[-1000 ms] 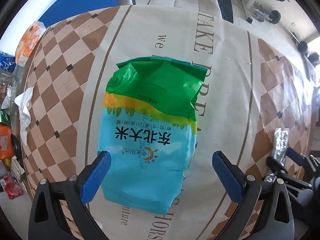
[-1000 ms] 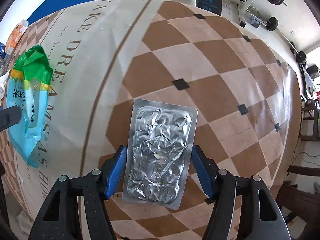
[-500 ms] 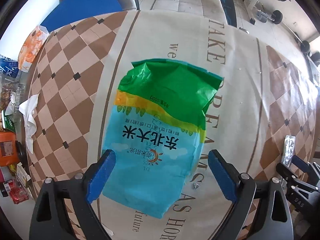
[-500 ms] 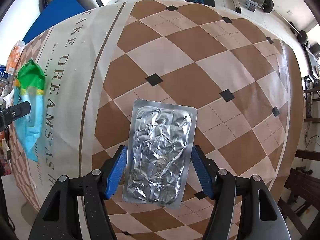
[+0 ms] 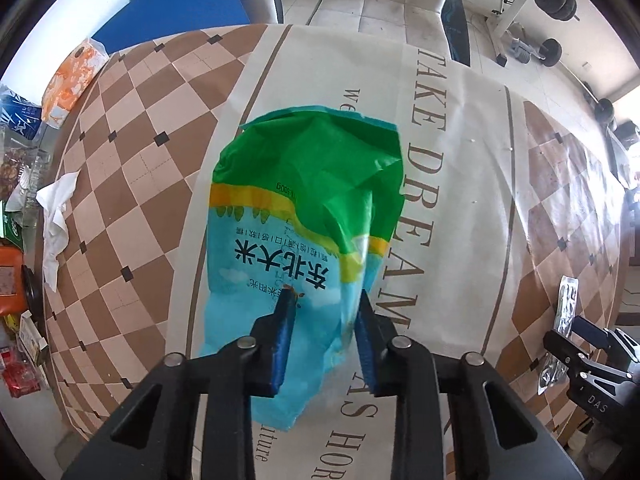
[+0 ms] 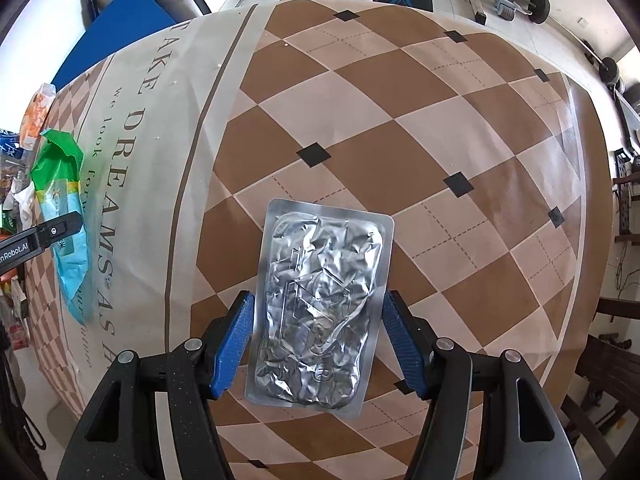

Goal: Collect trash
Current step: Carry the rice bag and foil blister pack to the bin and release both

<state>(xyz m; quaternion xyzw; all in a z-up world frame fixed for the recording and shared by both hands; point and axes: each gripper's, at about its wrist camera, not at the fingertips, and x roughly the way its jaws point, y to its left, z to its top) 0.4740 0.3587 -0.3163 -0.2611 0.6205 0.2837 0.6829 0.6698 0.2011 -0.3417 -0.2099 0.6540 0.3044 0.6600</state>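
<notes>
left wrist view: my left gripper (image 5: 325, 312) is clamped on the green-and-blue rice bag (image 5: 304, 232), pads pinching its lower blue part; the bag bunches between them.
bag position: over the cream centre strip of the tablecloth (image 5: 460, 168); can't tell if it's lifted clear.
table edge, left: crumpled tissue (image 5: 56, 216), orange packet (image 5: 72, 76).
right wrist view: my right gripper (image 6: 318, 340) grips the silver foil blister pack (image 6: 320, 308) by its long sides.
pack position: above the checkered part of the cloth.
</notes>
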